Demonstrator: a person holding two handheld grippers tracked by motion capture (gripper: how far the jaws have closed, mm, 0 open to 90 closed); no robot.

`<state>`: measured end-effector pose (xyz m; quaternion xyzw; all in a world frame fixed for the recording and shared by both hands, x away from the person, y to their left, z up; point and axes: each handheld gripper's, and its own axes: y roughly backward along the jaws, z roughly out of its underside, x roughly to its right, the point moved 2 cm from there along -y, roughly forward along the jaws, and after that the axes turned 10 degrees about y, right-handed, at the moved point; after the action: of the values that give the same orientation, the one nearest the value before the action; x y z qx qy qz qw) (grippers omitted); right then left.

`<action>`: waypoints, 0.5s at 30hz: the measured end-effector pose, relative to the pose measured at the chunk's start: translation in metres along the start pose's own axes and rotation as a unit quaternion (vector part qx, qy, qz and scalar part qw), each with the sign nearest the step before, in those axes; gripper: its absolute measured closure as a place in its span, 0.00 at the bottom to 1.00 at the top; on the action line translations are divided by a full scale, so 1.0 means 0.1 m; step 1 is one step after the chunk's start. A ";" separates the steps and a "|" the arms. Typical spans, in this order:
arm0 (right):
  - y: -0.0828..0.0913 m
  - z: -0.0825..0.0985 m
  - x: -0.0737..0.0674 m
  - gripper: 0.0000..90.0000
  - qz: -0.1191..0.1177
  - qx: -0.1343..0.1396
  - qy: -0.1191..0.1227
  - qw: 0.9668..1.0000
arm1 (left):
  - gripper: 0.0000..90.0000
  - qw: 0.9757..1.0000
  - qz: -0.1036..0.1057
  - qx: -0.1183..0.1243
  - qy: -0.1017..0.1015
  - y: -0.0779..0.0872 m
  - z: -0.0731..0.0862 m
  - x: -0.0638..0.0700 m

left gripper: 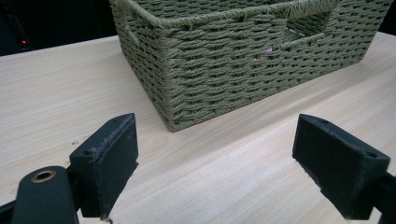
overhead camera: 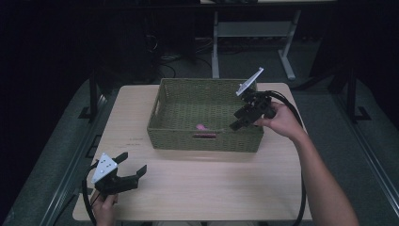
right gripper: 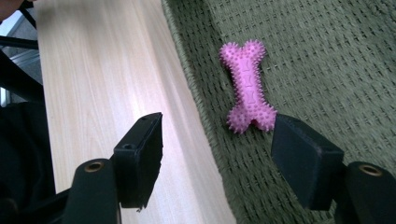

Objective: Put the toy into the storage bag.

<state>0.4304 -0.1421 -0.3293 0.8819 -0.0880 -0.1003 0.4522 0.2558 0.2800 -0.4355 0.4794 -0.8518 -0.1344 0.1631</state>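
A pale wooden table (overhead camera: 197, 188) stands in a dark room, with grey floor and a desk frame (overhead camera: 254, 33) behind it. A woven green basket (overhead camera: 179, 136) sits at the far middle. Inside, by its near wall, lies a pink spiky bone toy (right gripper: 247, 88); from above it is a mere pink speck. The right gripper (overhead camera: 241, 121) hangs over the basket's right end, jaws spread, empty. The left gripper (overhead camera: 134, 165) rests near left, jaws wide, holding nothing.

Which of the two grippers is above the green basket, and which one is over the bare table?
The right gripper is above the woven basket, where the pink bone toy lies. The left gripper is over the bare table, outside the basket.
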 end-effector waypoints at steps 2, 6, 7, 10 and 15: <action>0.01 0.04 -0.04 0.37 0.000 0.003 0.002 1.000 | 0.15 1.000 0.000 -0.001 0.000 0.00 0.00 0.00; 0.01 0.09 -0.09 0.37 0.001 0.006 0.005 1.000 | 0.15 1.000 0.000 0.000 0.000 0.00 0.00 0.00; 0.01 0.09 -0.09 0.37 0.001 0.006 0.005 1.000 | 0.15 1.000 0.000 0.000 0.000 0.01 0.00 0.00; 0.00 0.15 -0.14 0.37 0.006 0.005 0.008 1.000 | 0.15 1.000 0.000 0.000 -0.001 0.00 0.00 0.00; 0.00 0.21 -0.23 0.36 0.008 0.013 0.017 1.000 | 0.15 1.000 -0.002 0.000 -0.002 0.00 0.00 0.01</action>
<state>0.4024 -0.1530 -0.3394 0.8887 -0.0888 -0.0807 0.4426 0.2552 0.2795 -0.4356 0.4806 -0.8511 -0.1361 0.1614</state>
